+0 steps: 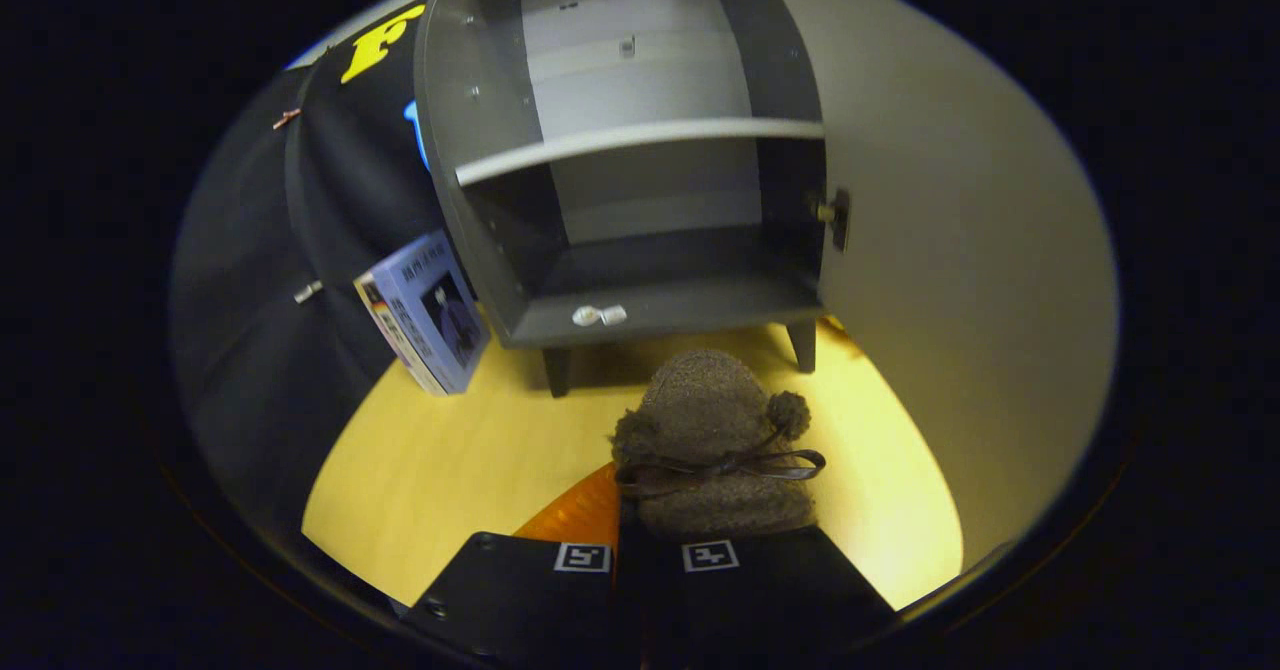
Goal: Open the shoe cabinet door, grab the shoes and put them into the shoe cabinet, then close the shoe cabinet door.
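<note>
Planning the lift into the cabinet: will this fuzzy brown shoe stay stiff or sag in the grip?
The shoe looks knitted and soft, so it probably sags past the gripper, whose fingers sit close together at its heel. Probably light. Its pom-poms and bow may dangle and catch on the cabinet edge.

Lighting: moderate, warm. The tabletop (450,470) ahead of the claw (648,556) is lit brightest and evenly, with no hard glare. The shoe cabinet (640,150) interior beyond the claw is dim below its shelf; a shadow is cast under the cabinet between its legs. Distortion: strong fisheye bending is seen on the cabinet walls and the open door (960,280). Focus: the shoe (710,440) just ahead of the claw is rendered fairly sharp; edges are softened and darkened.
</note>
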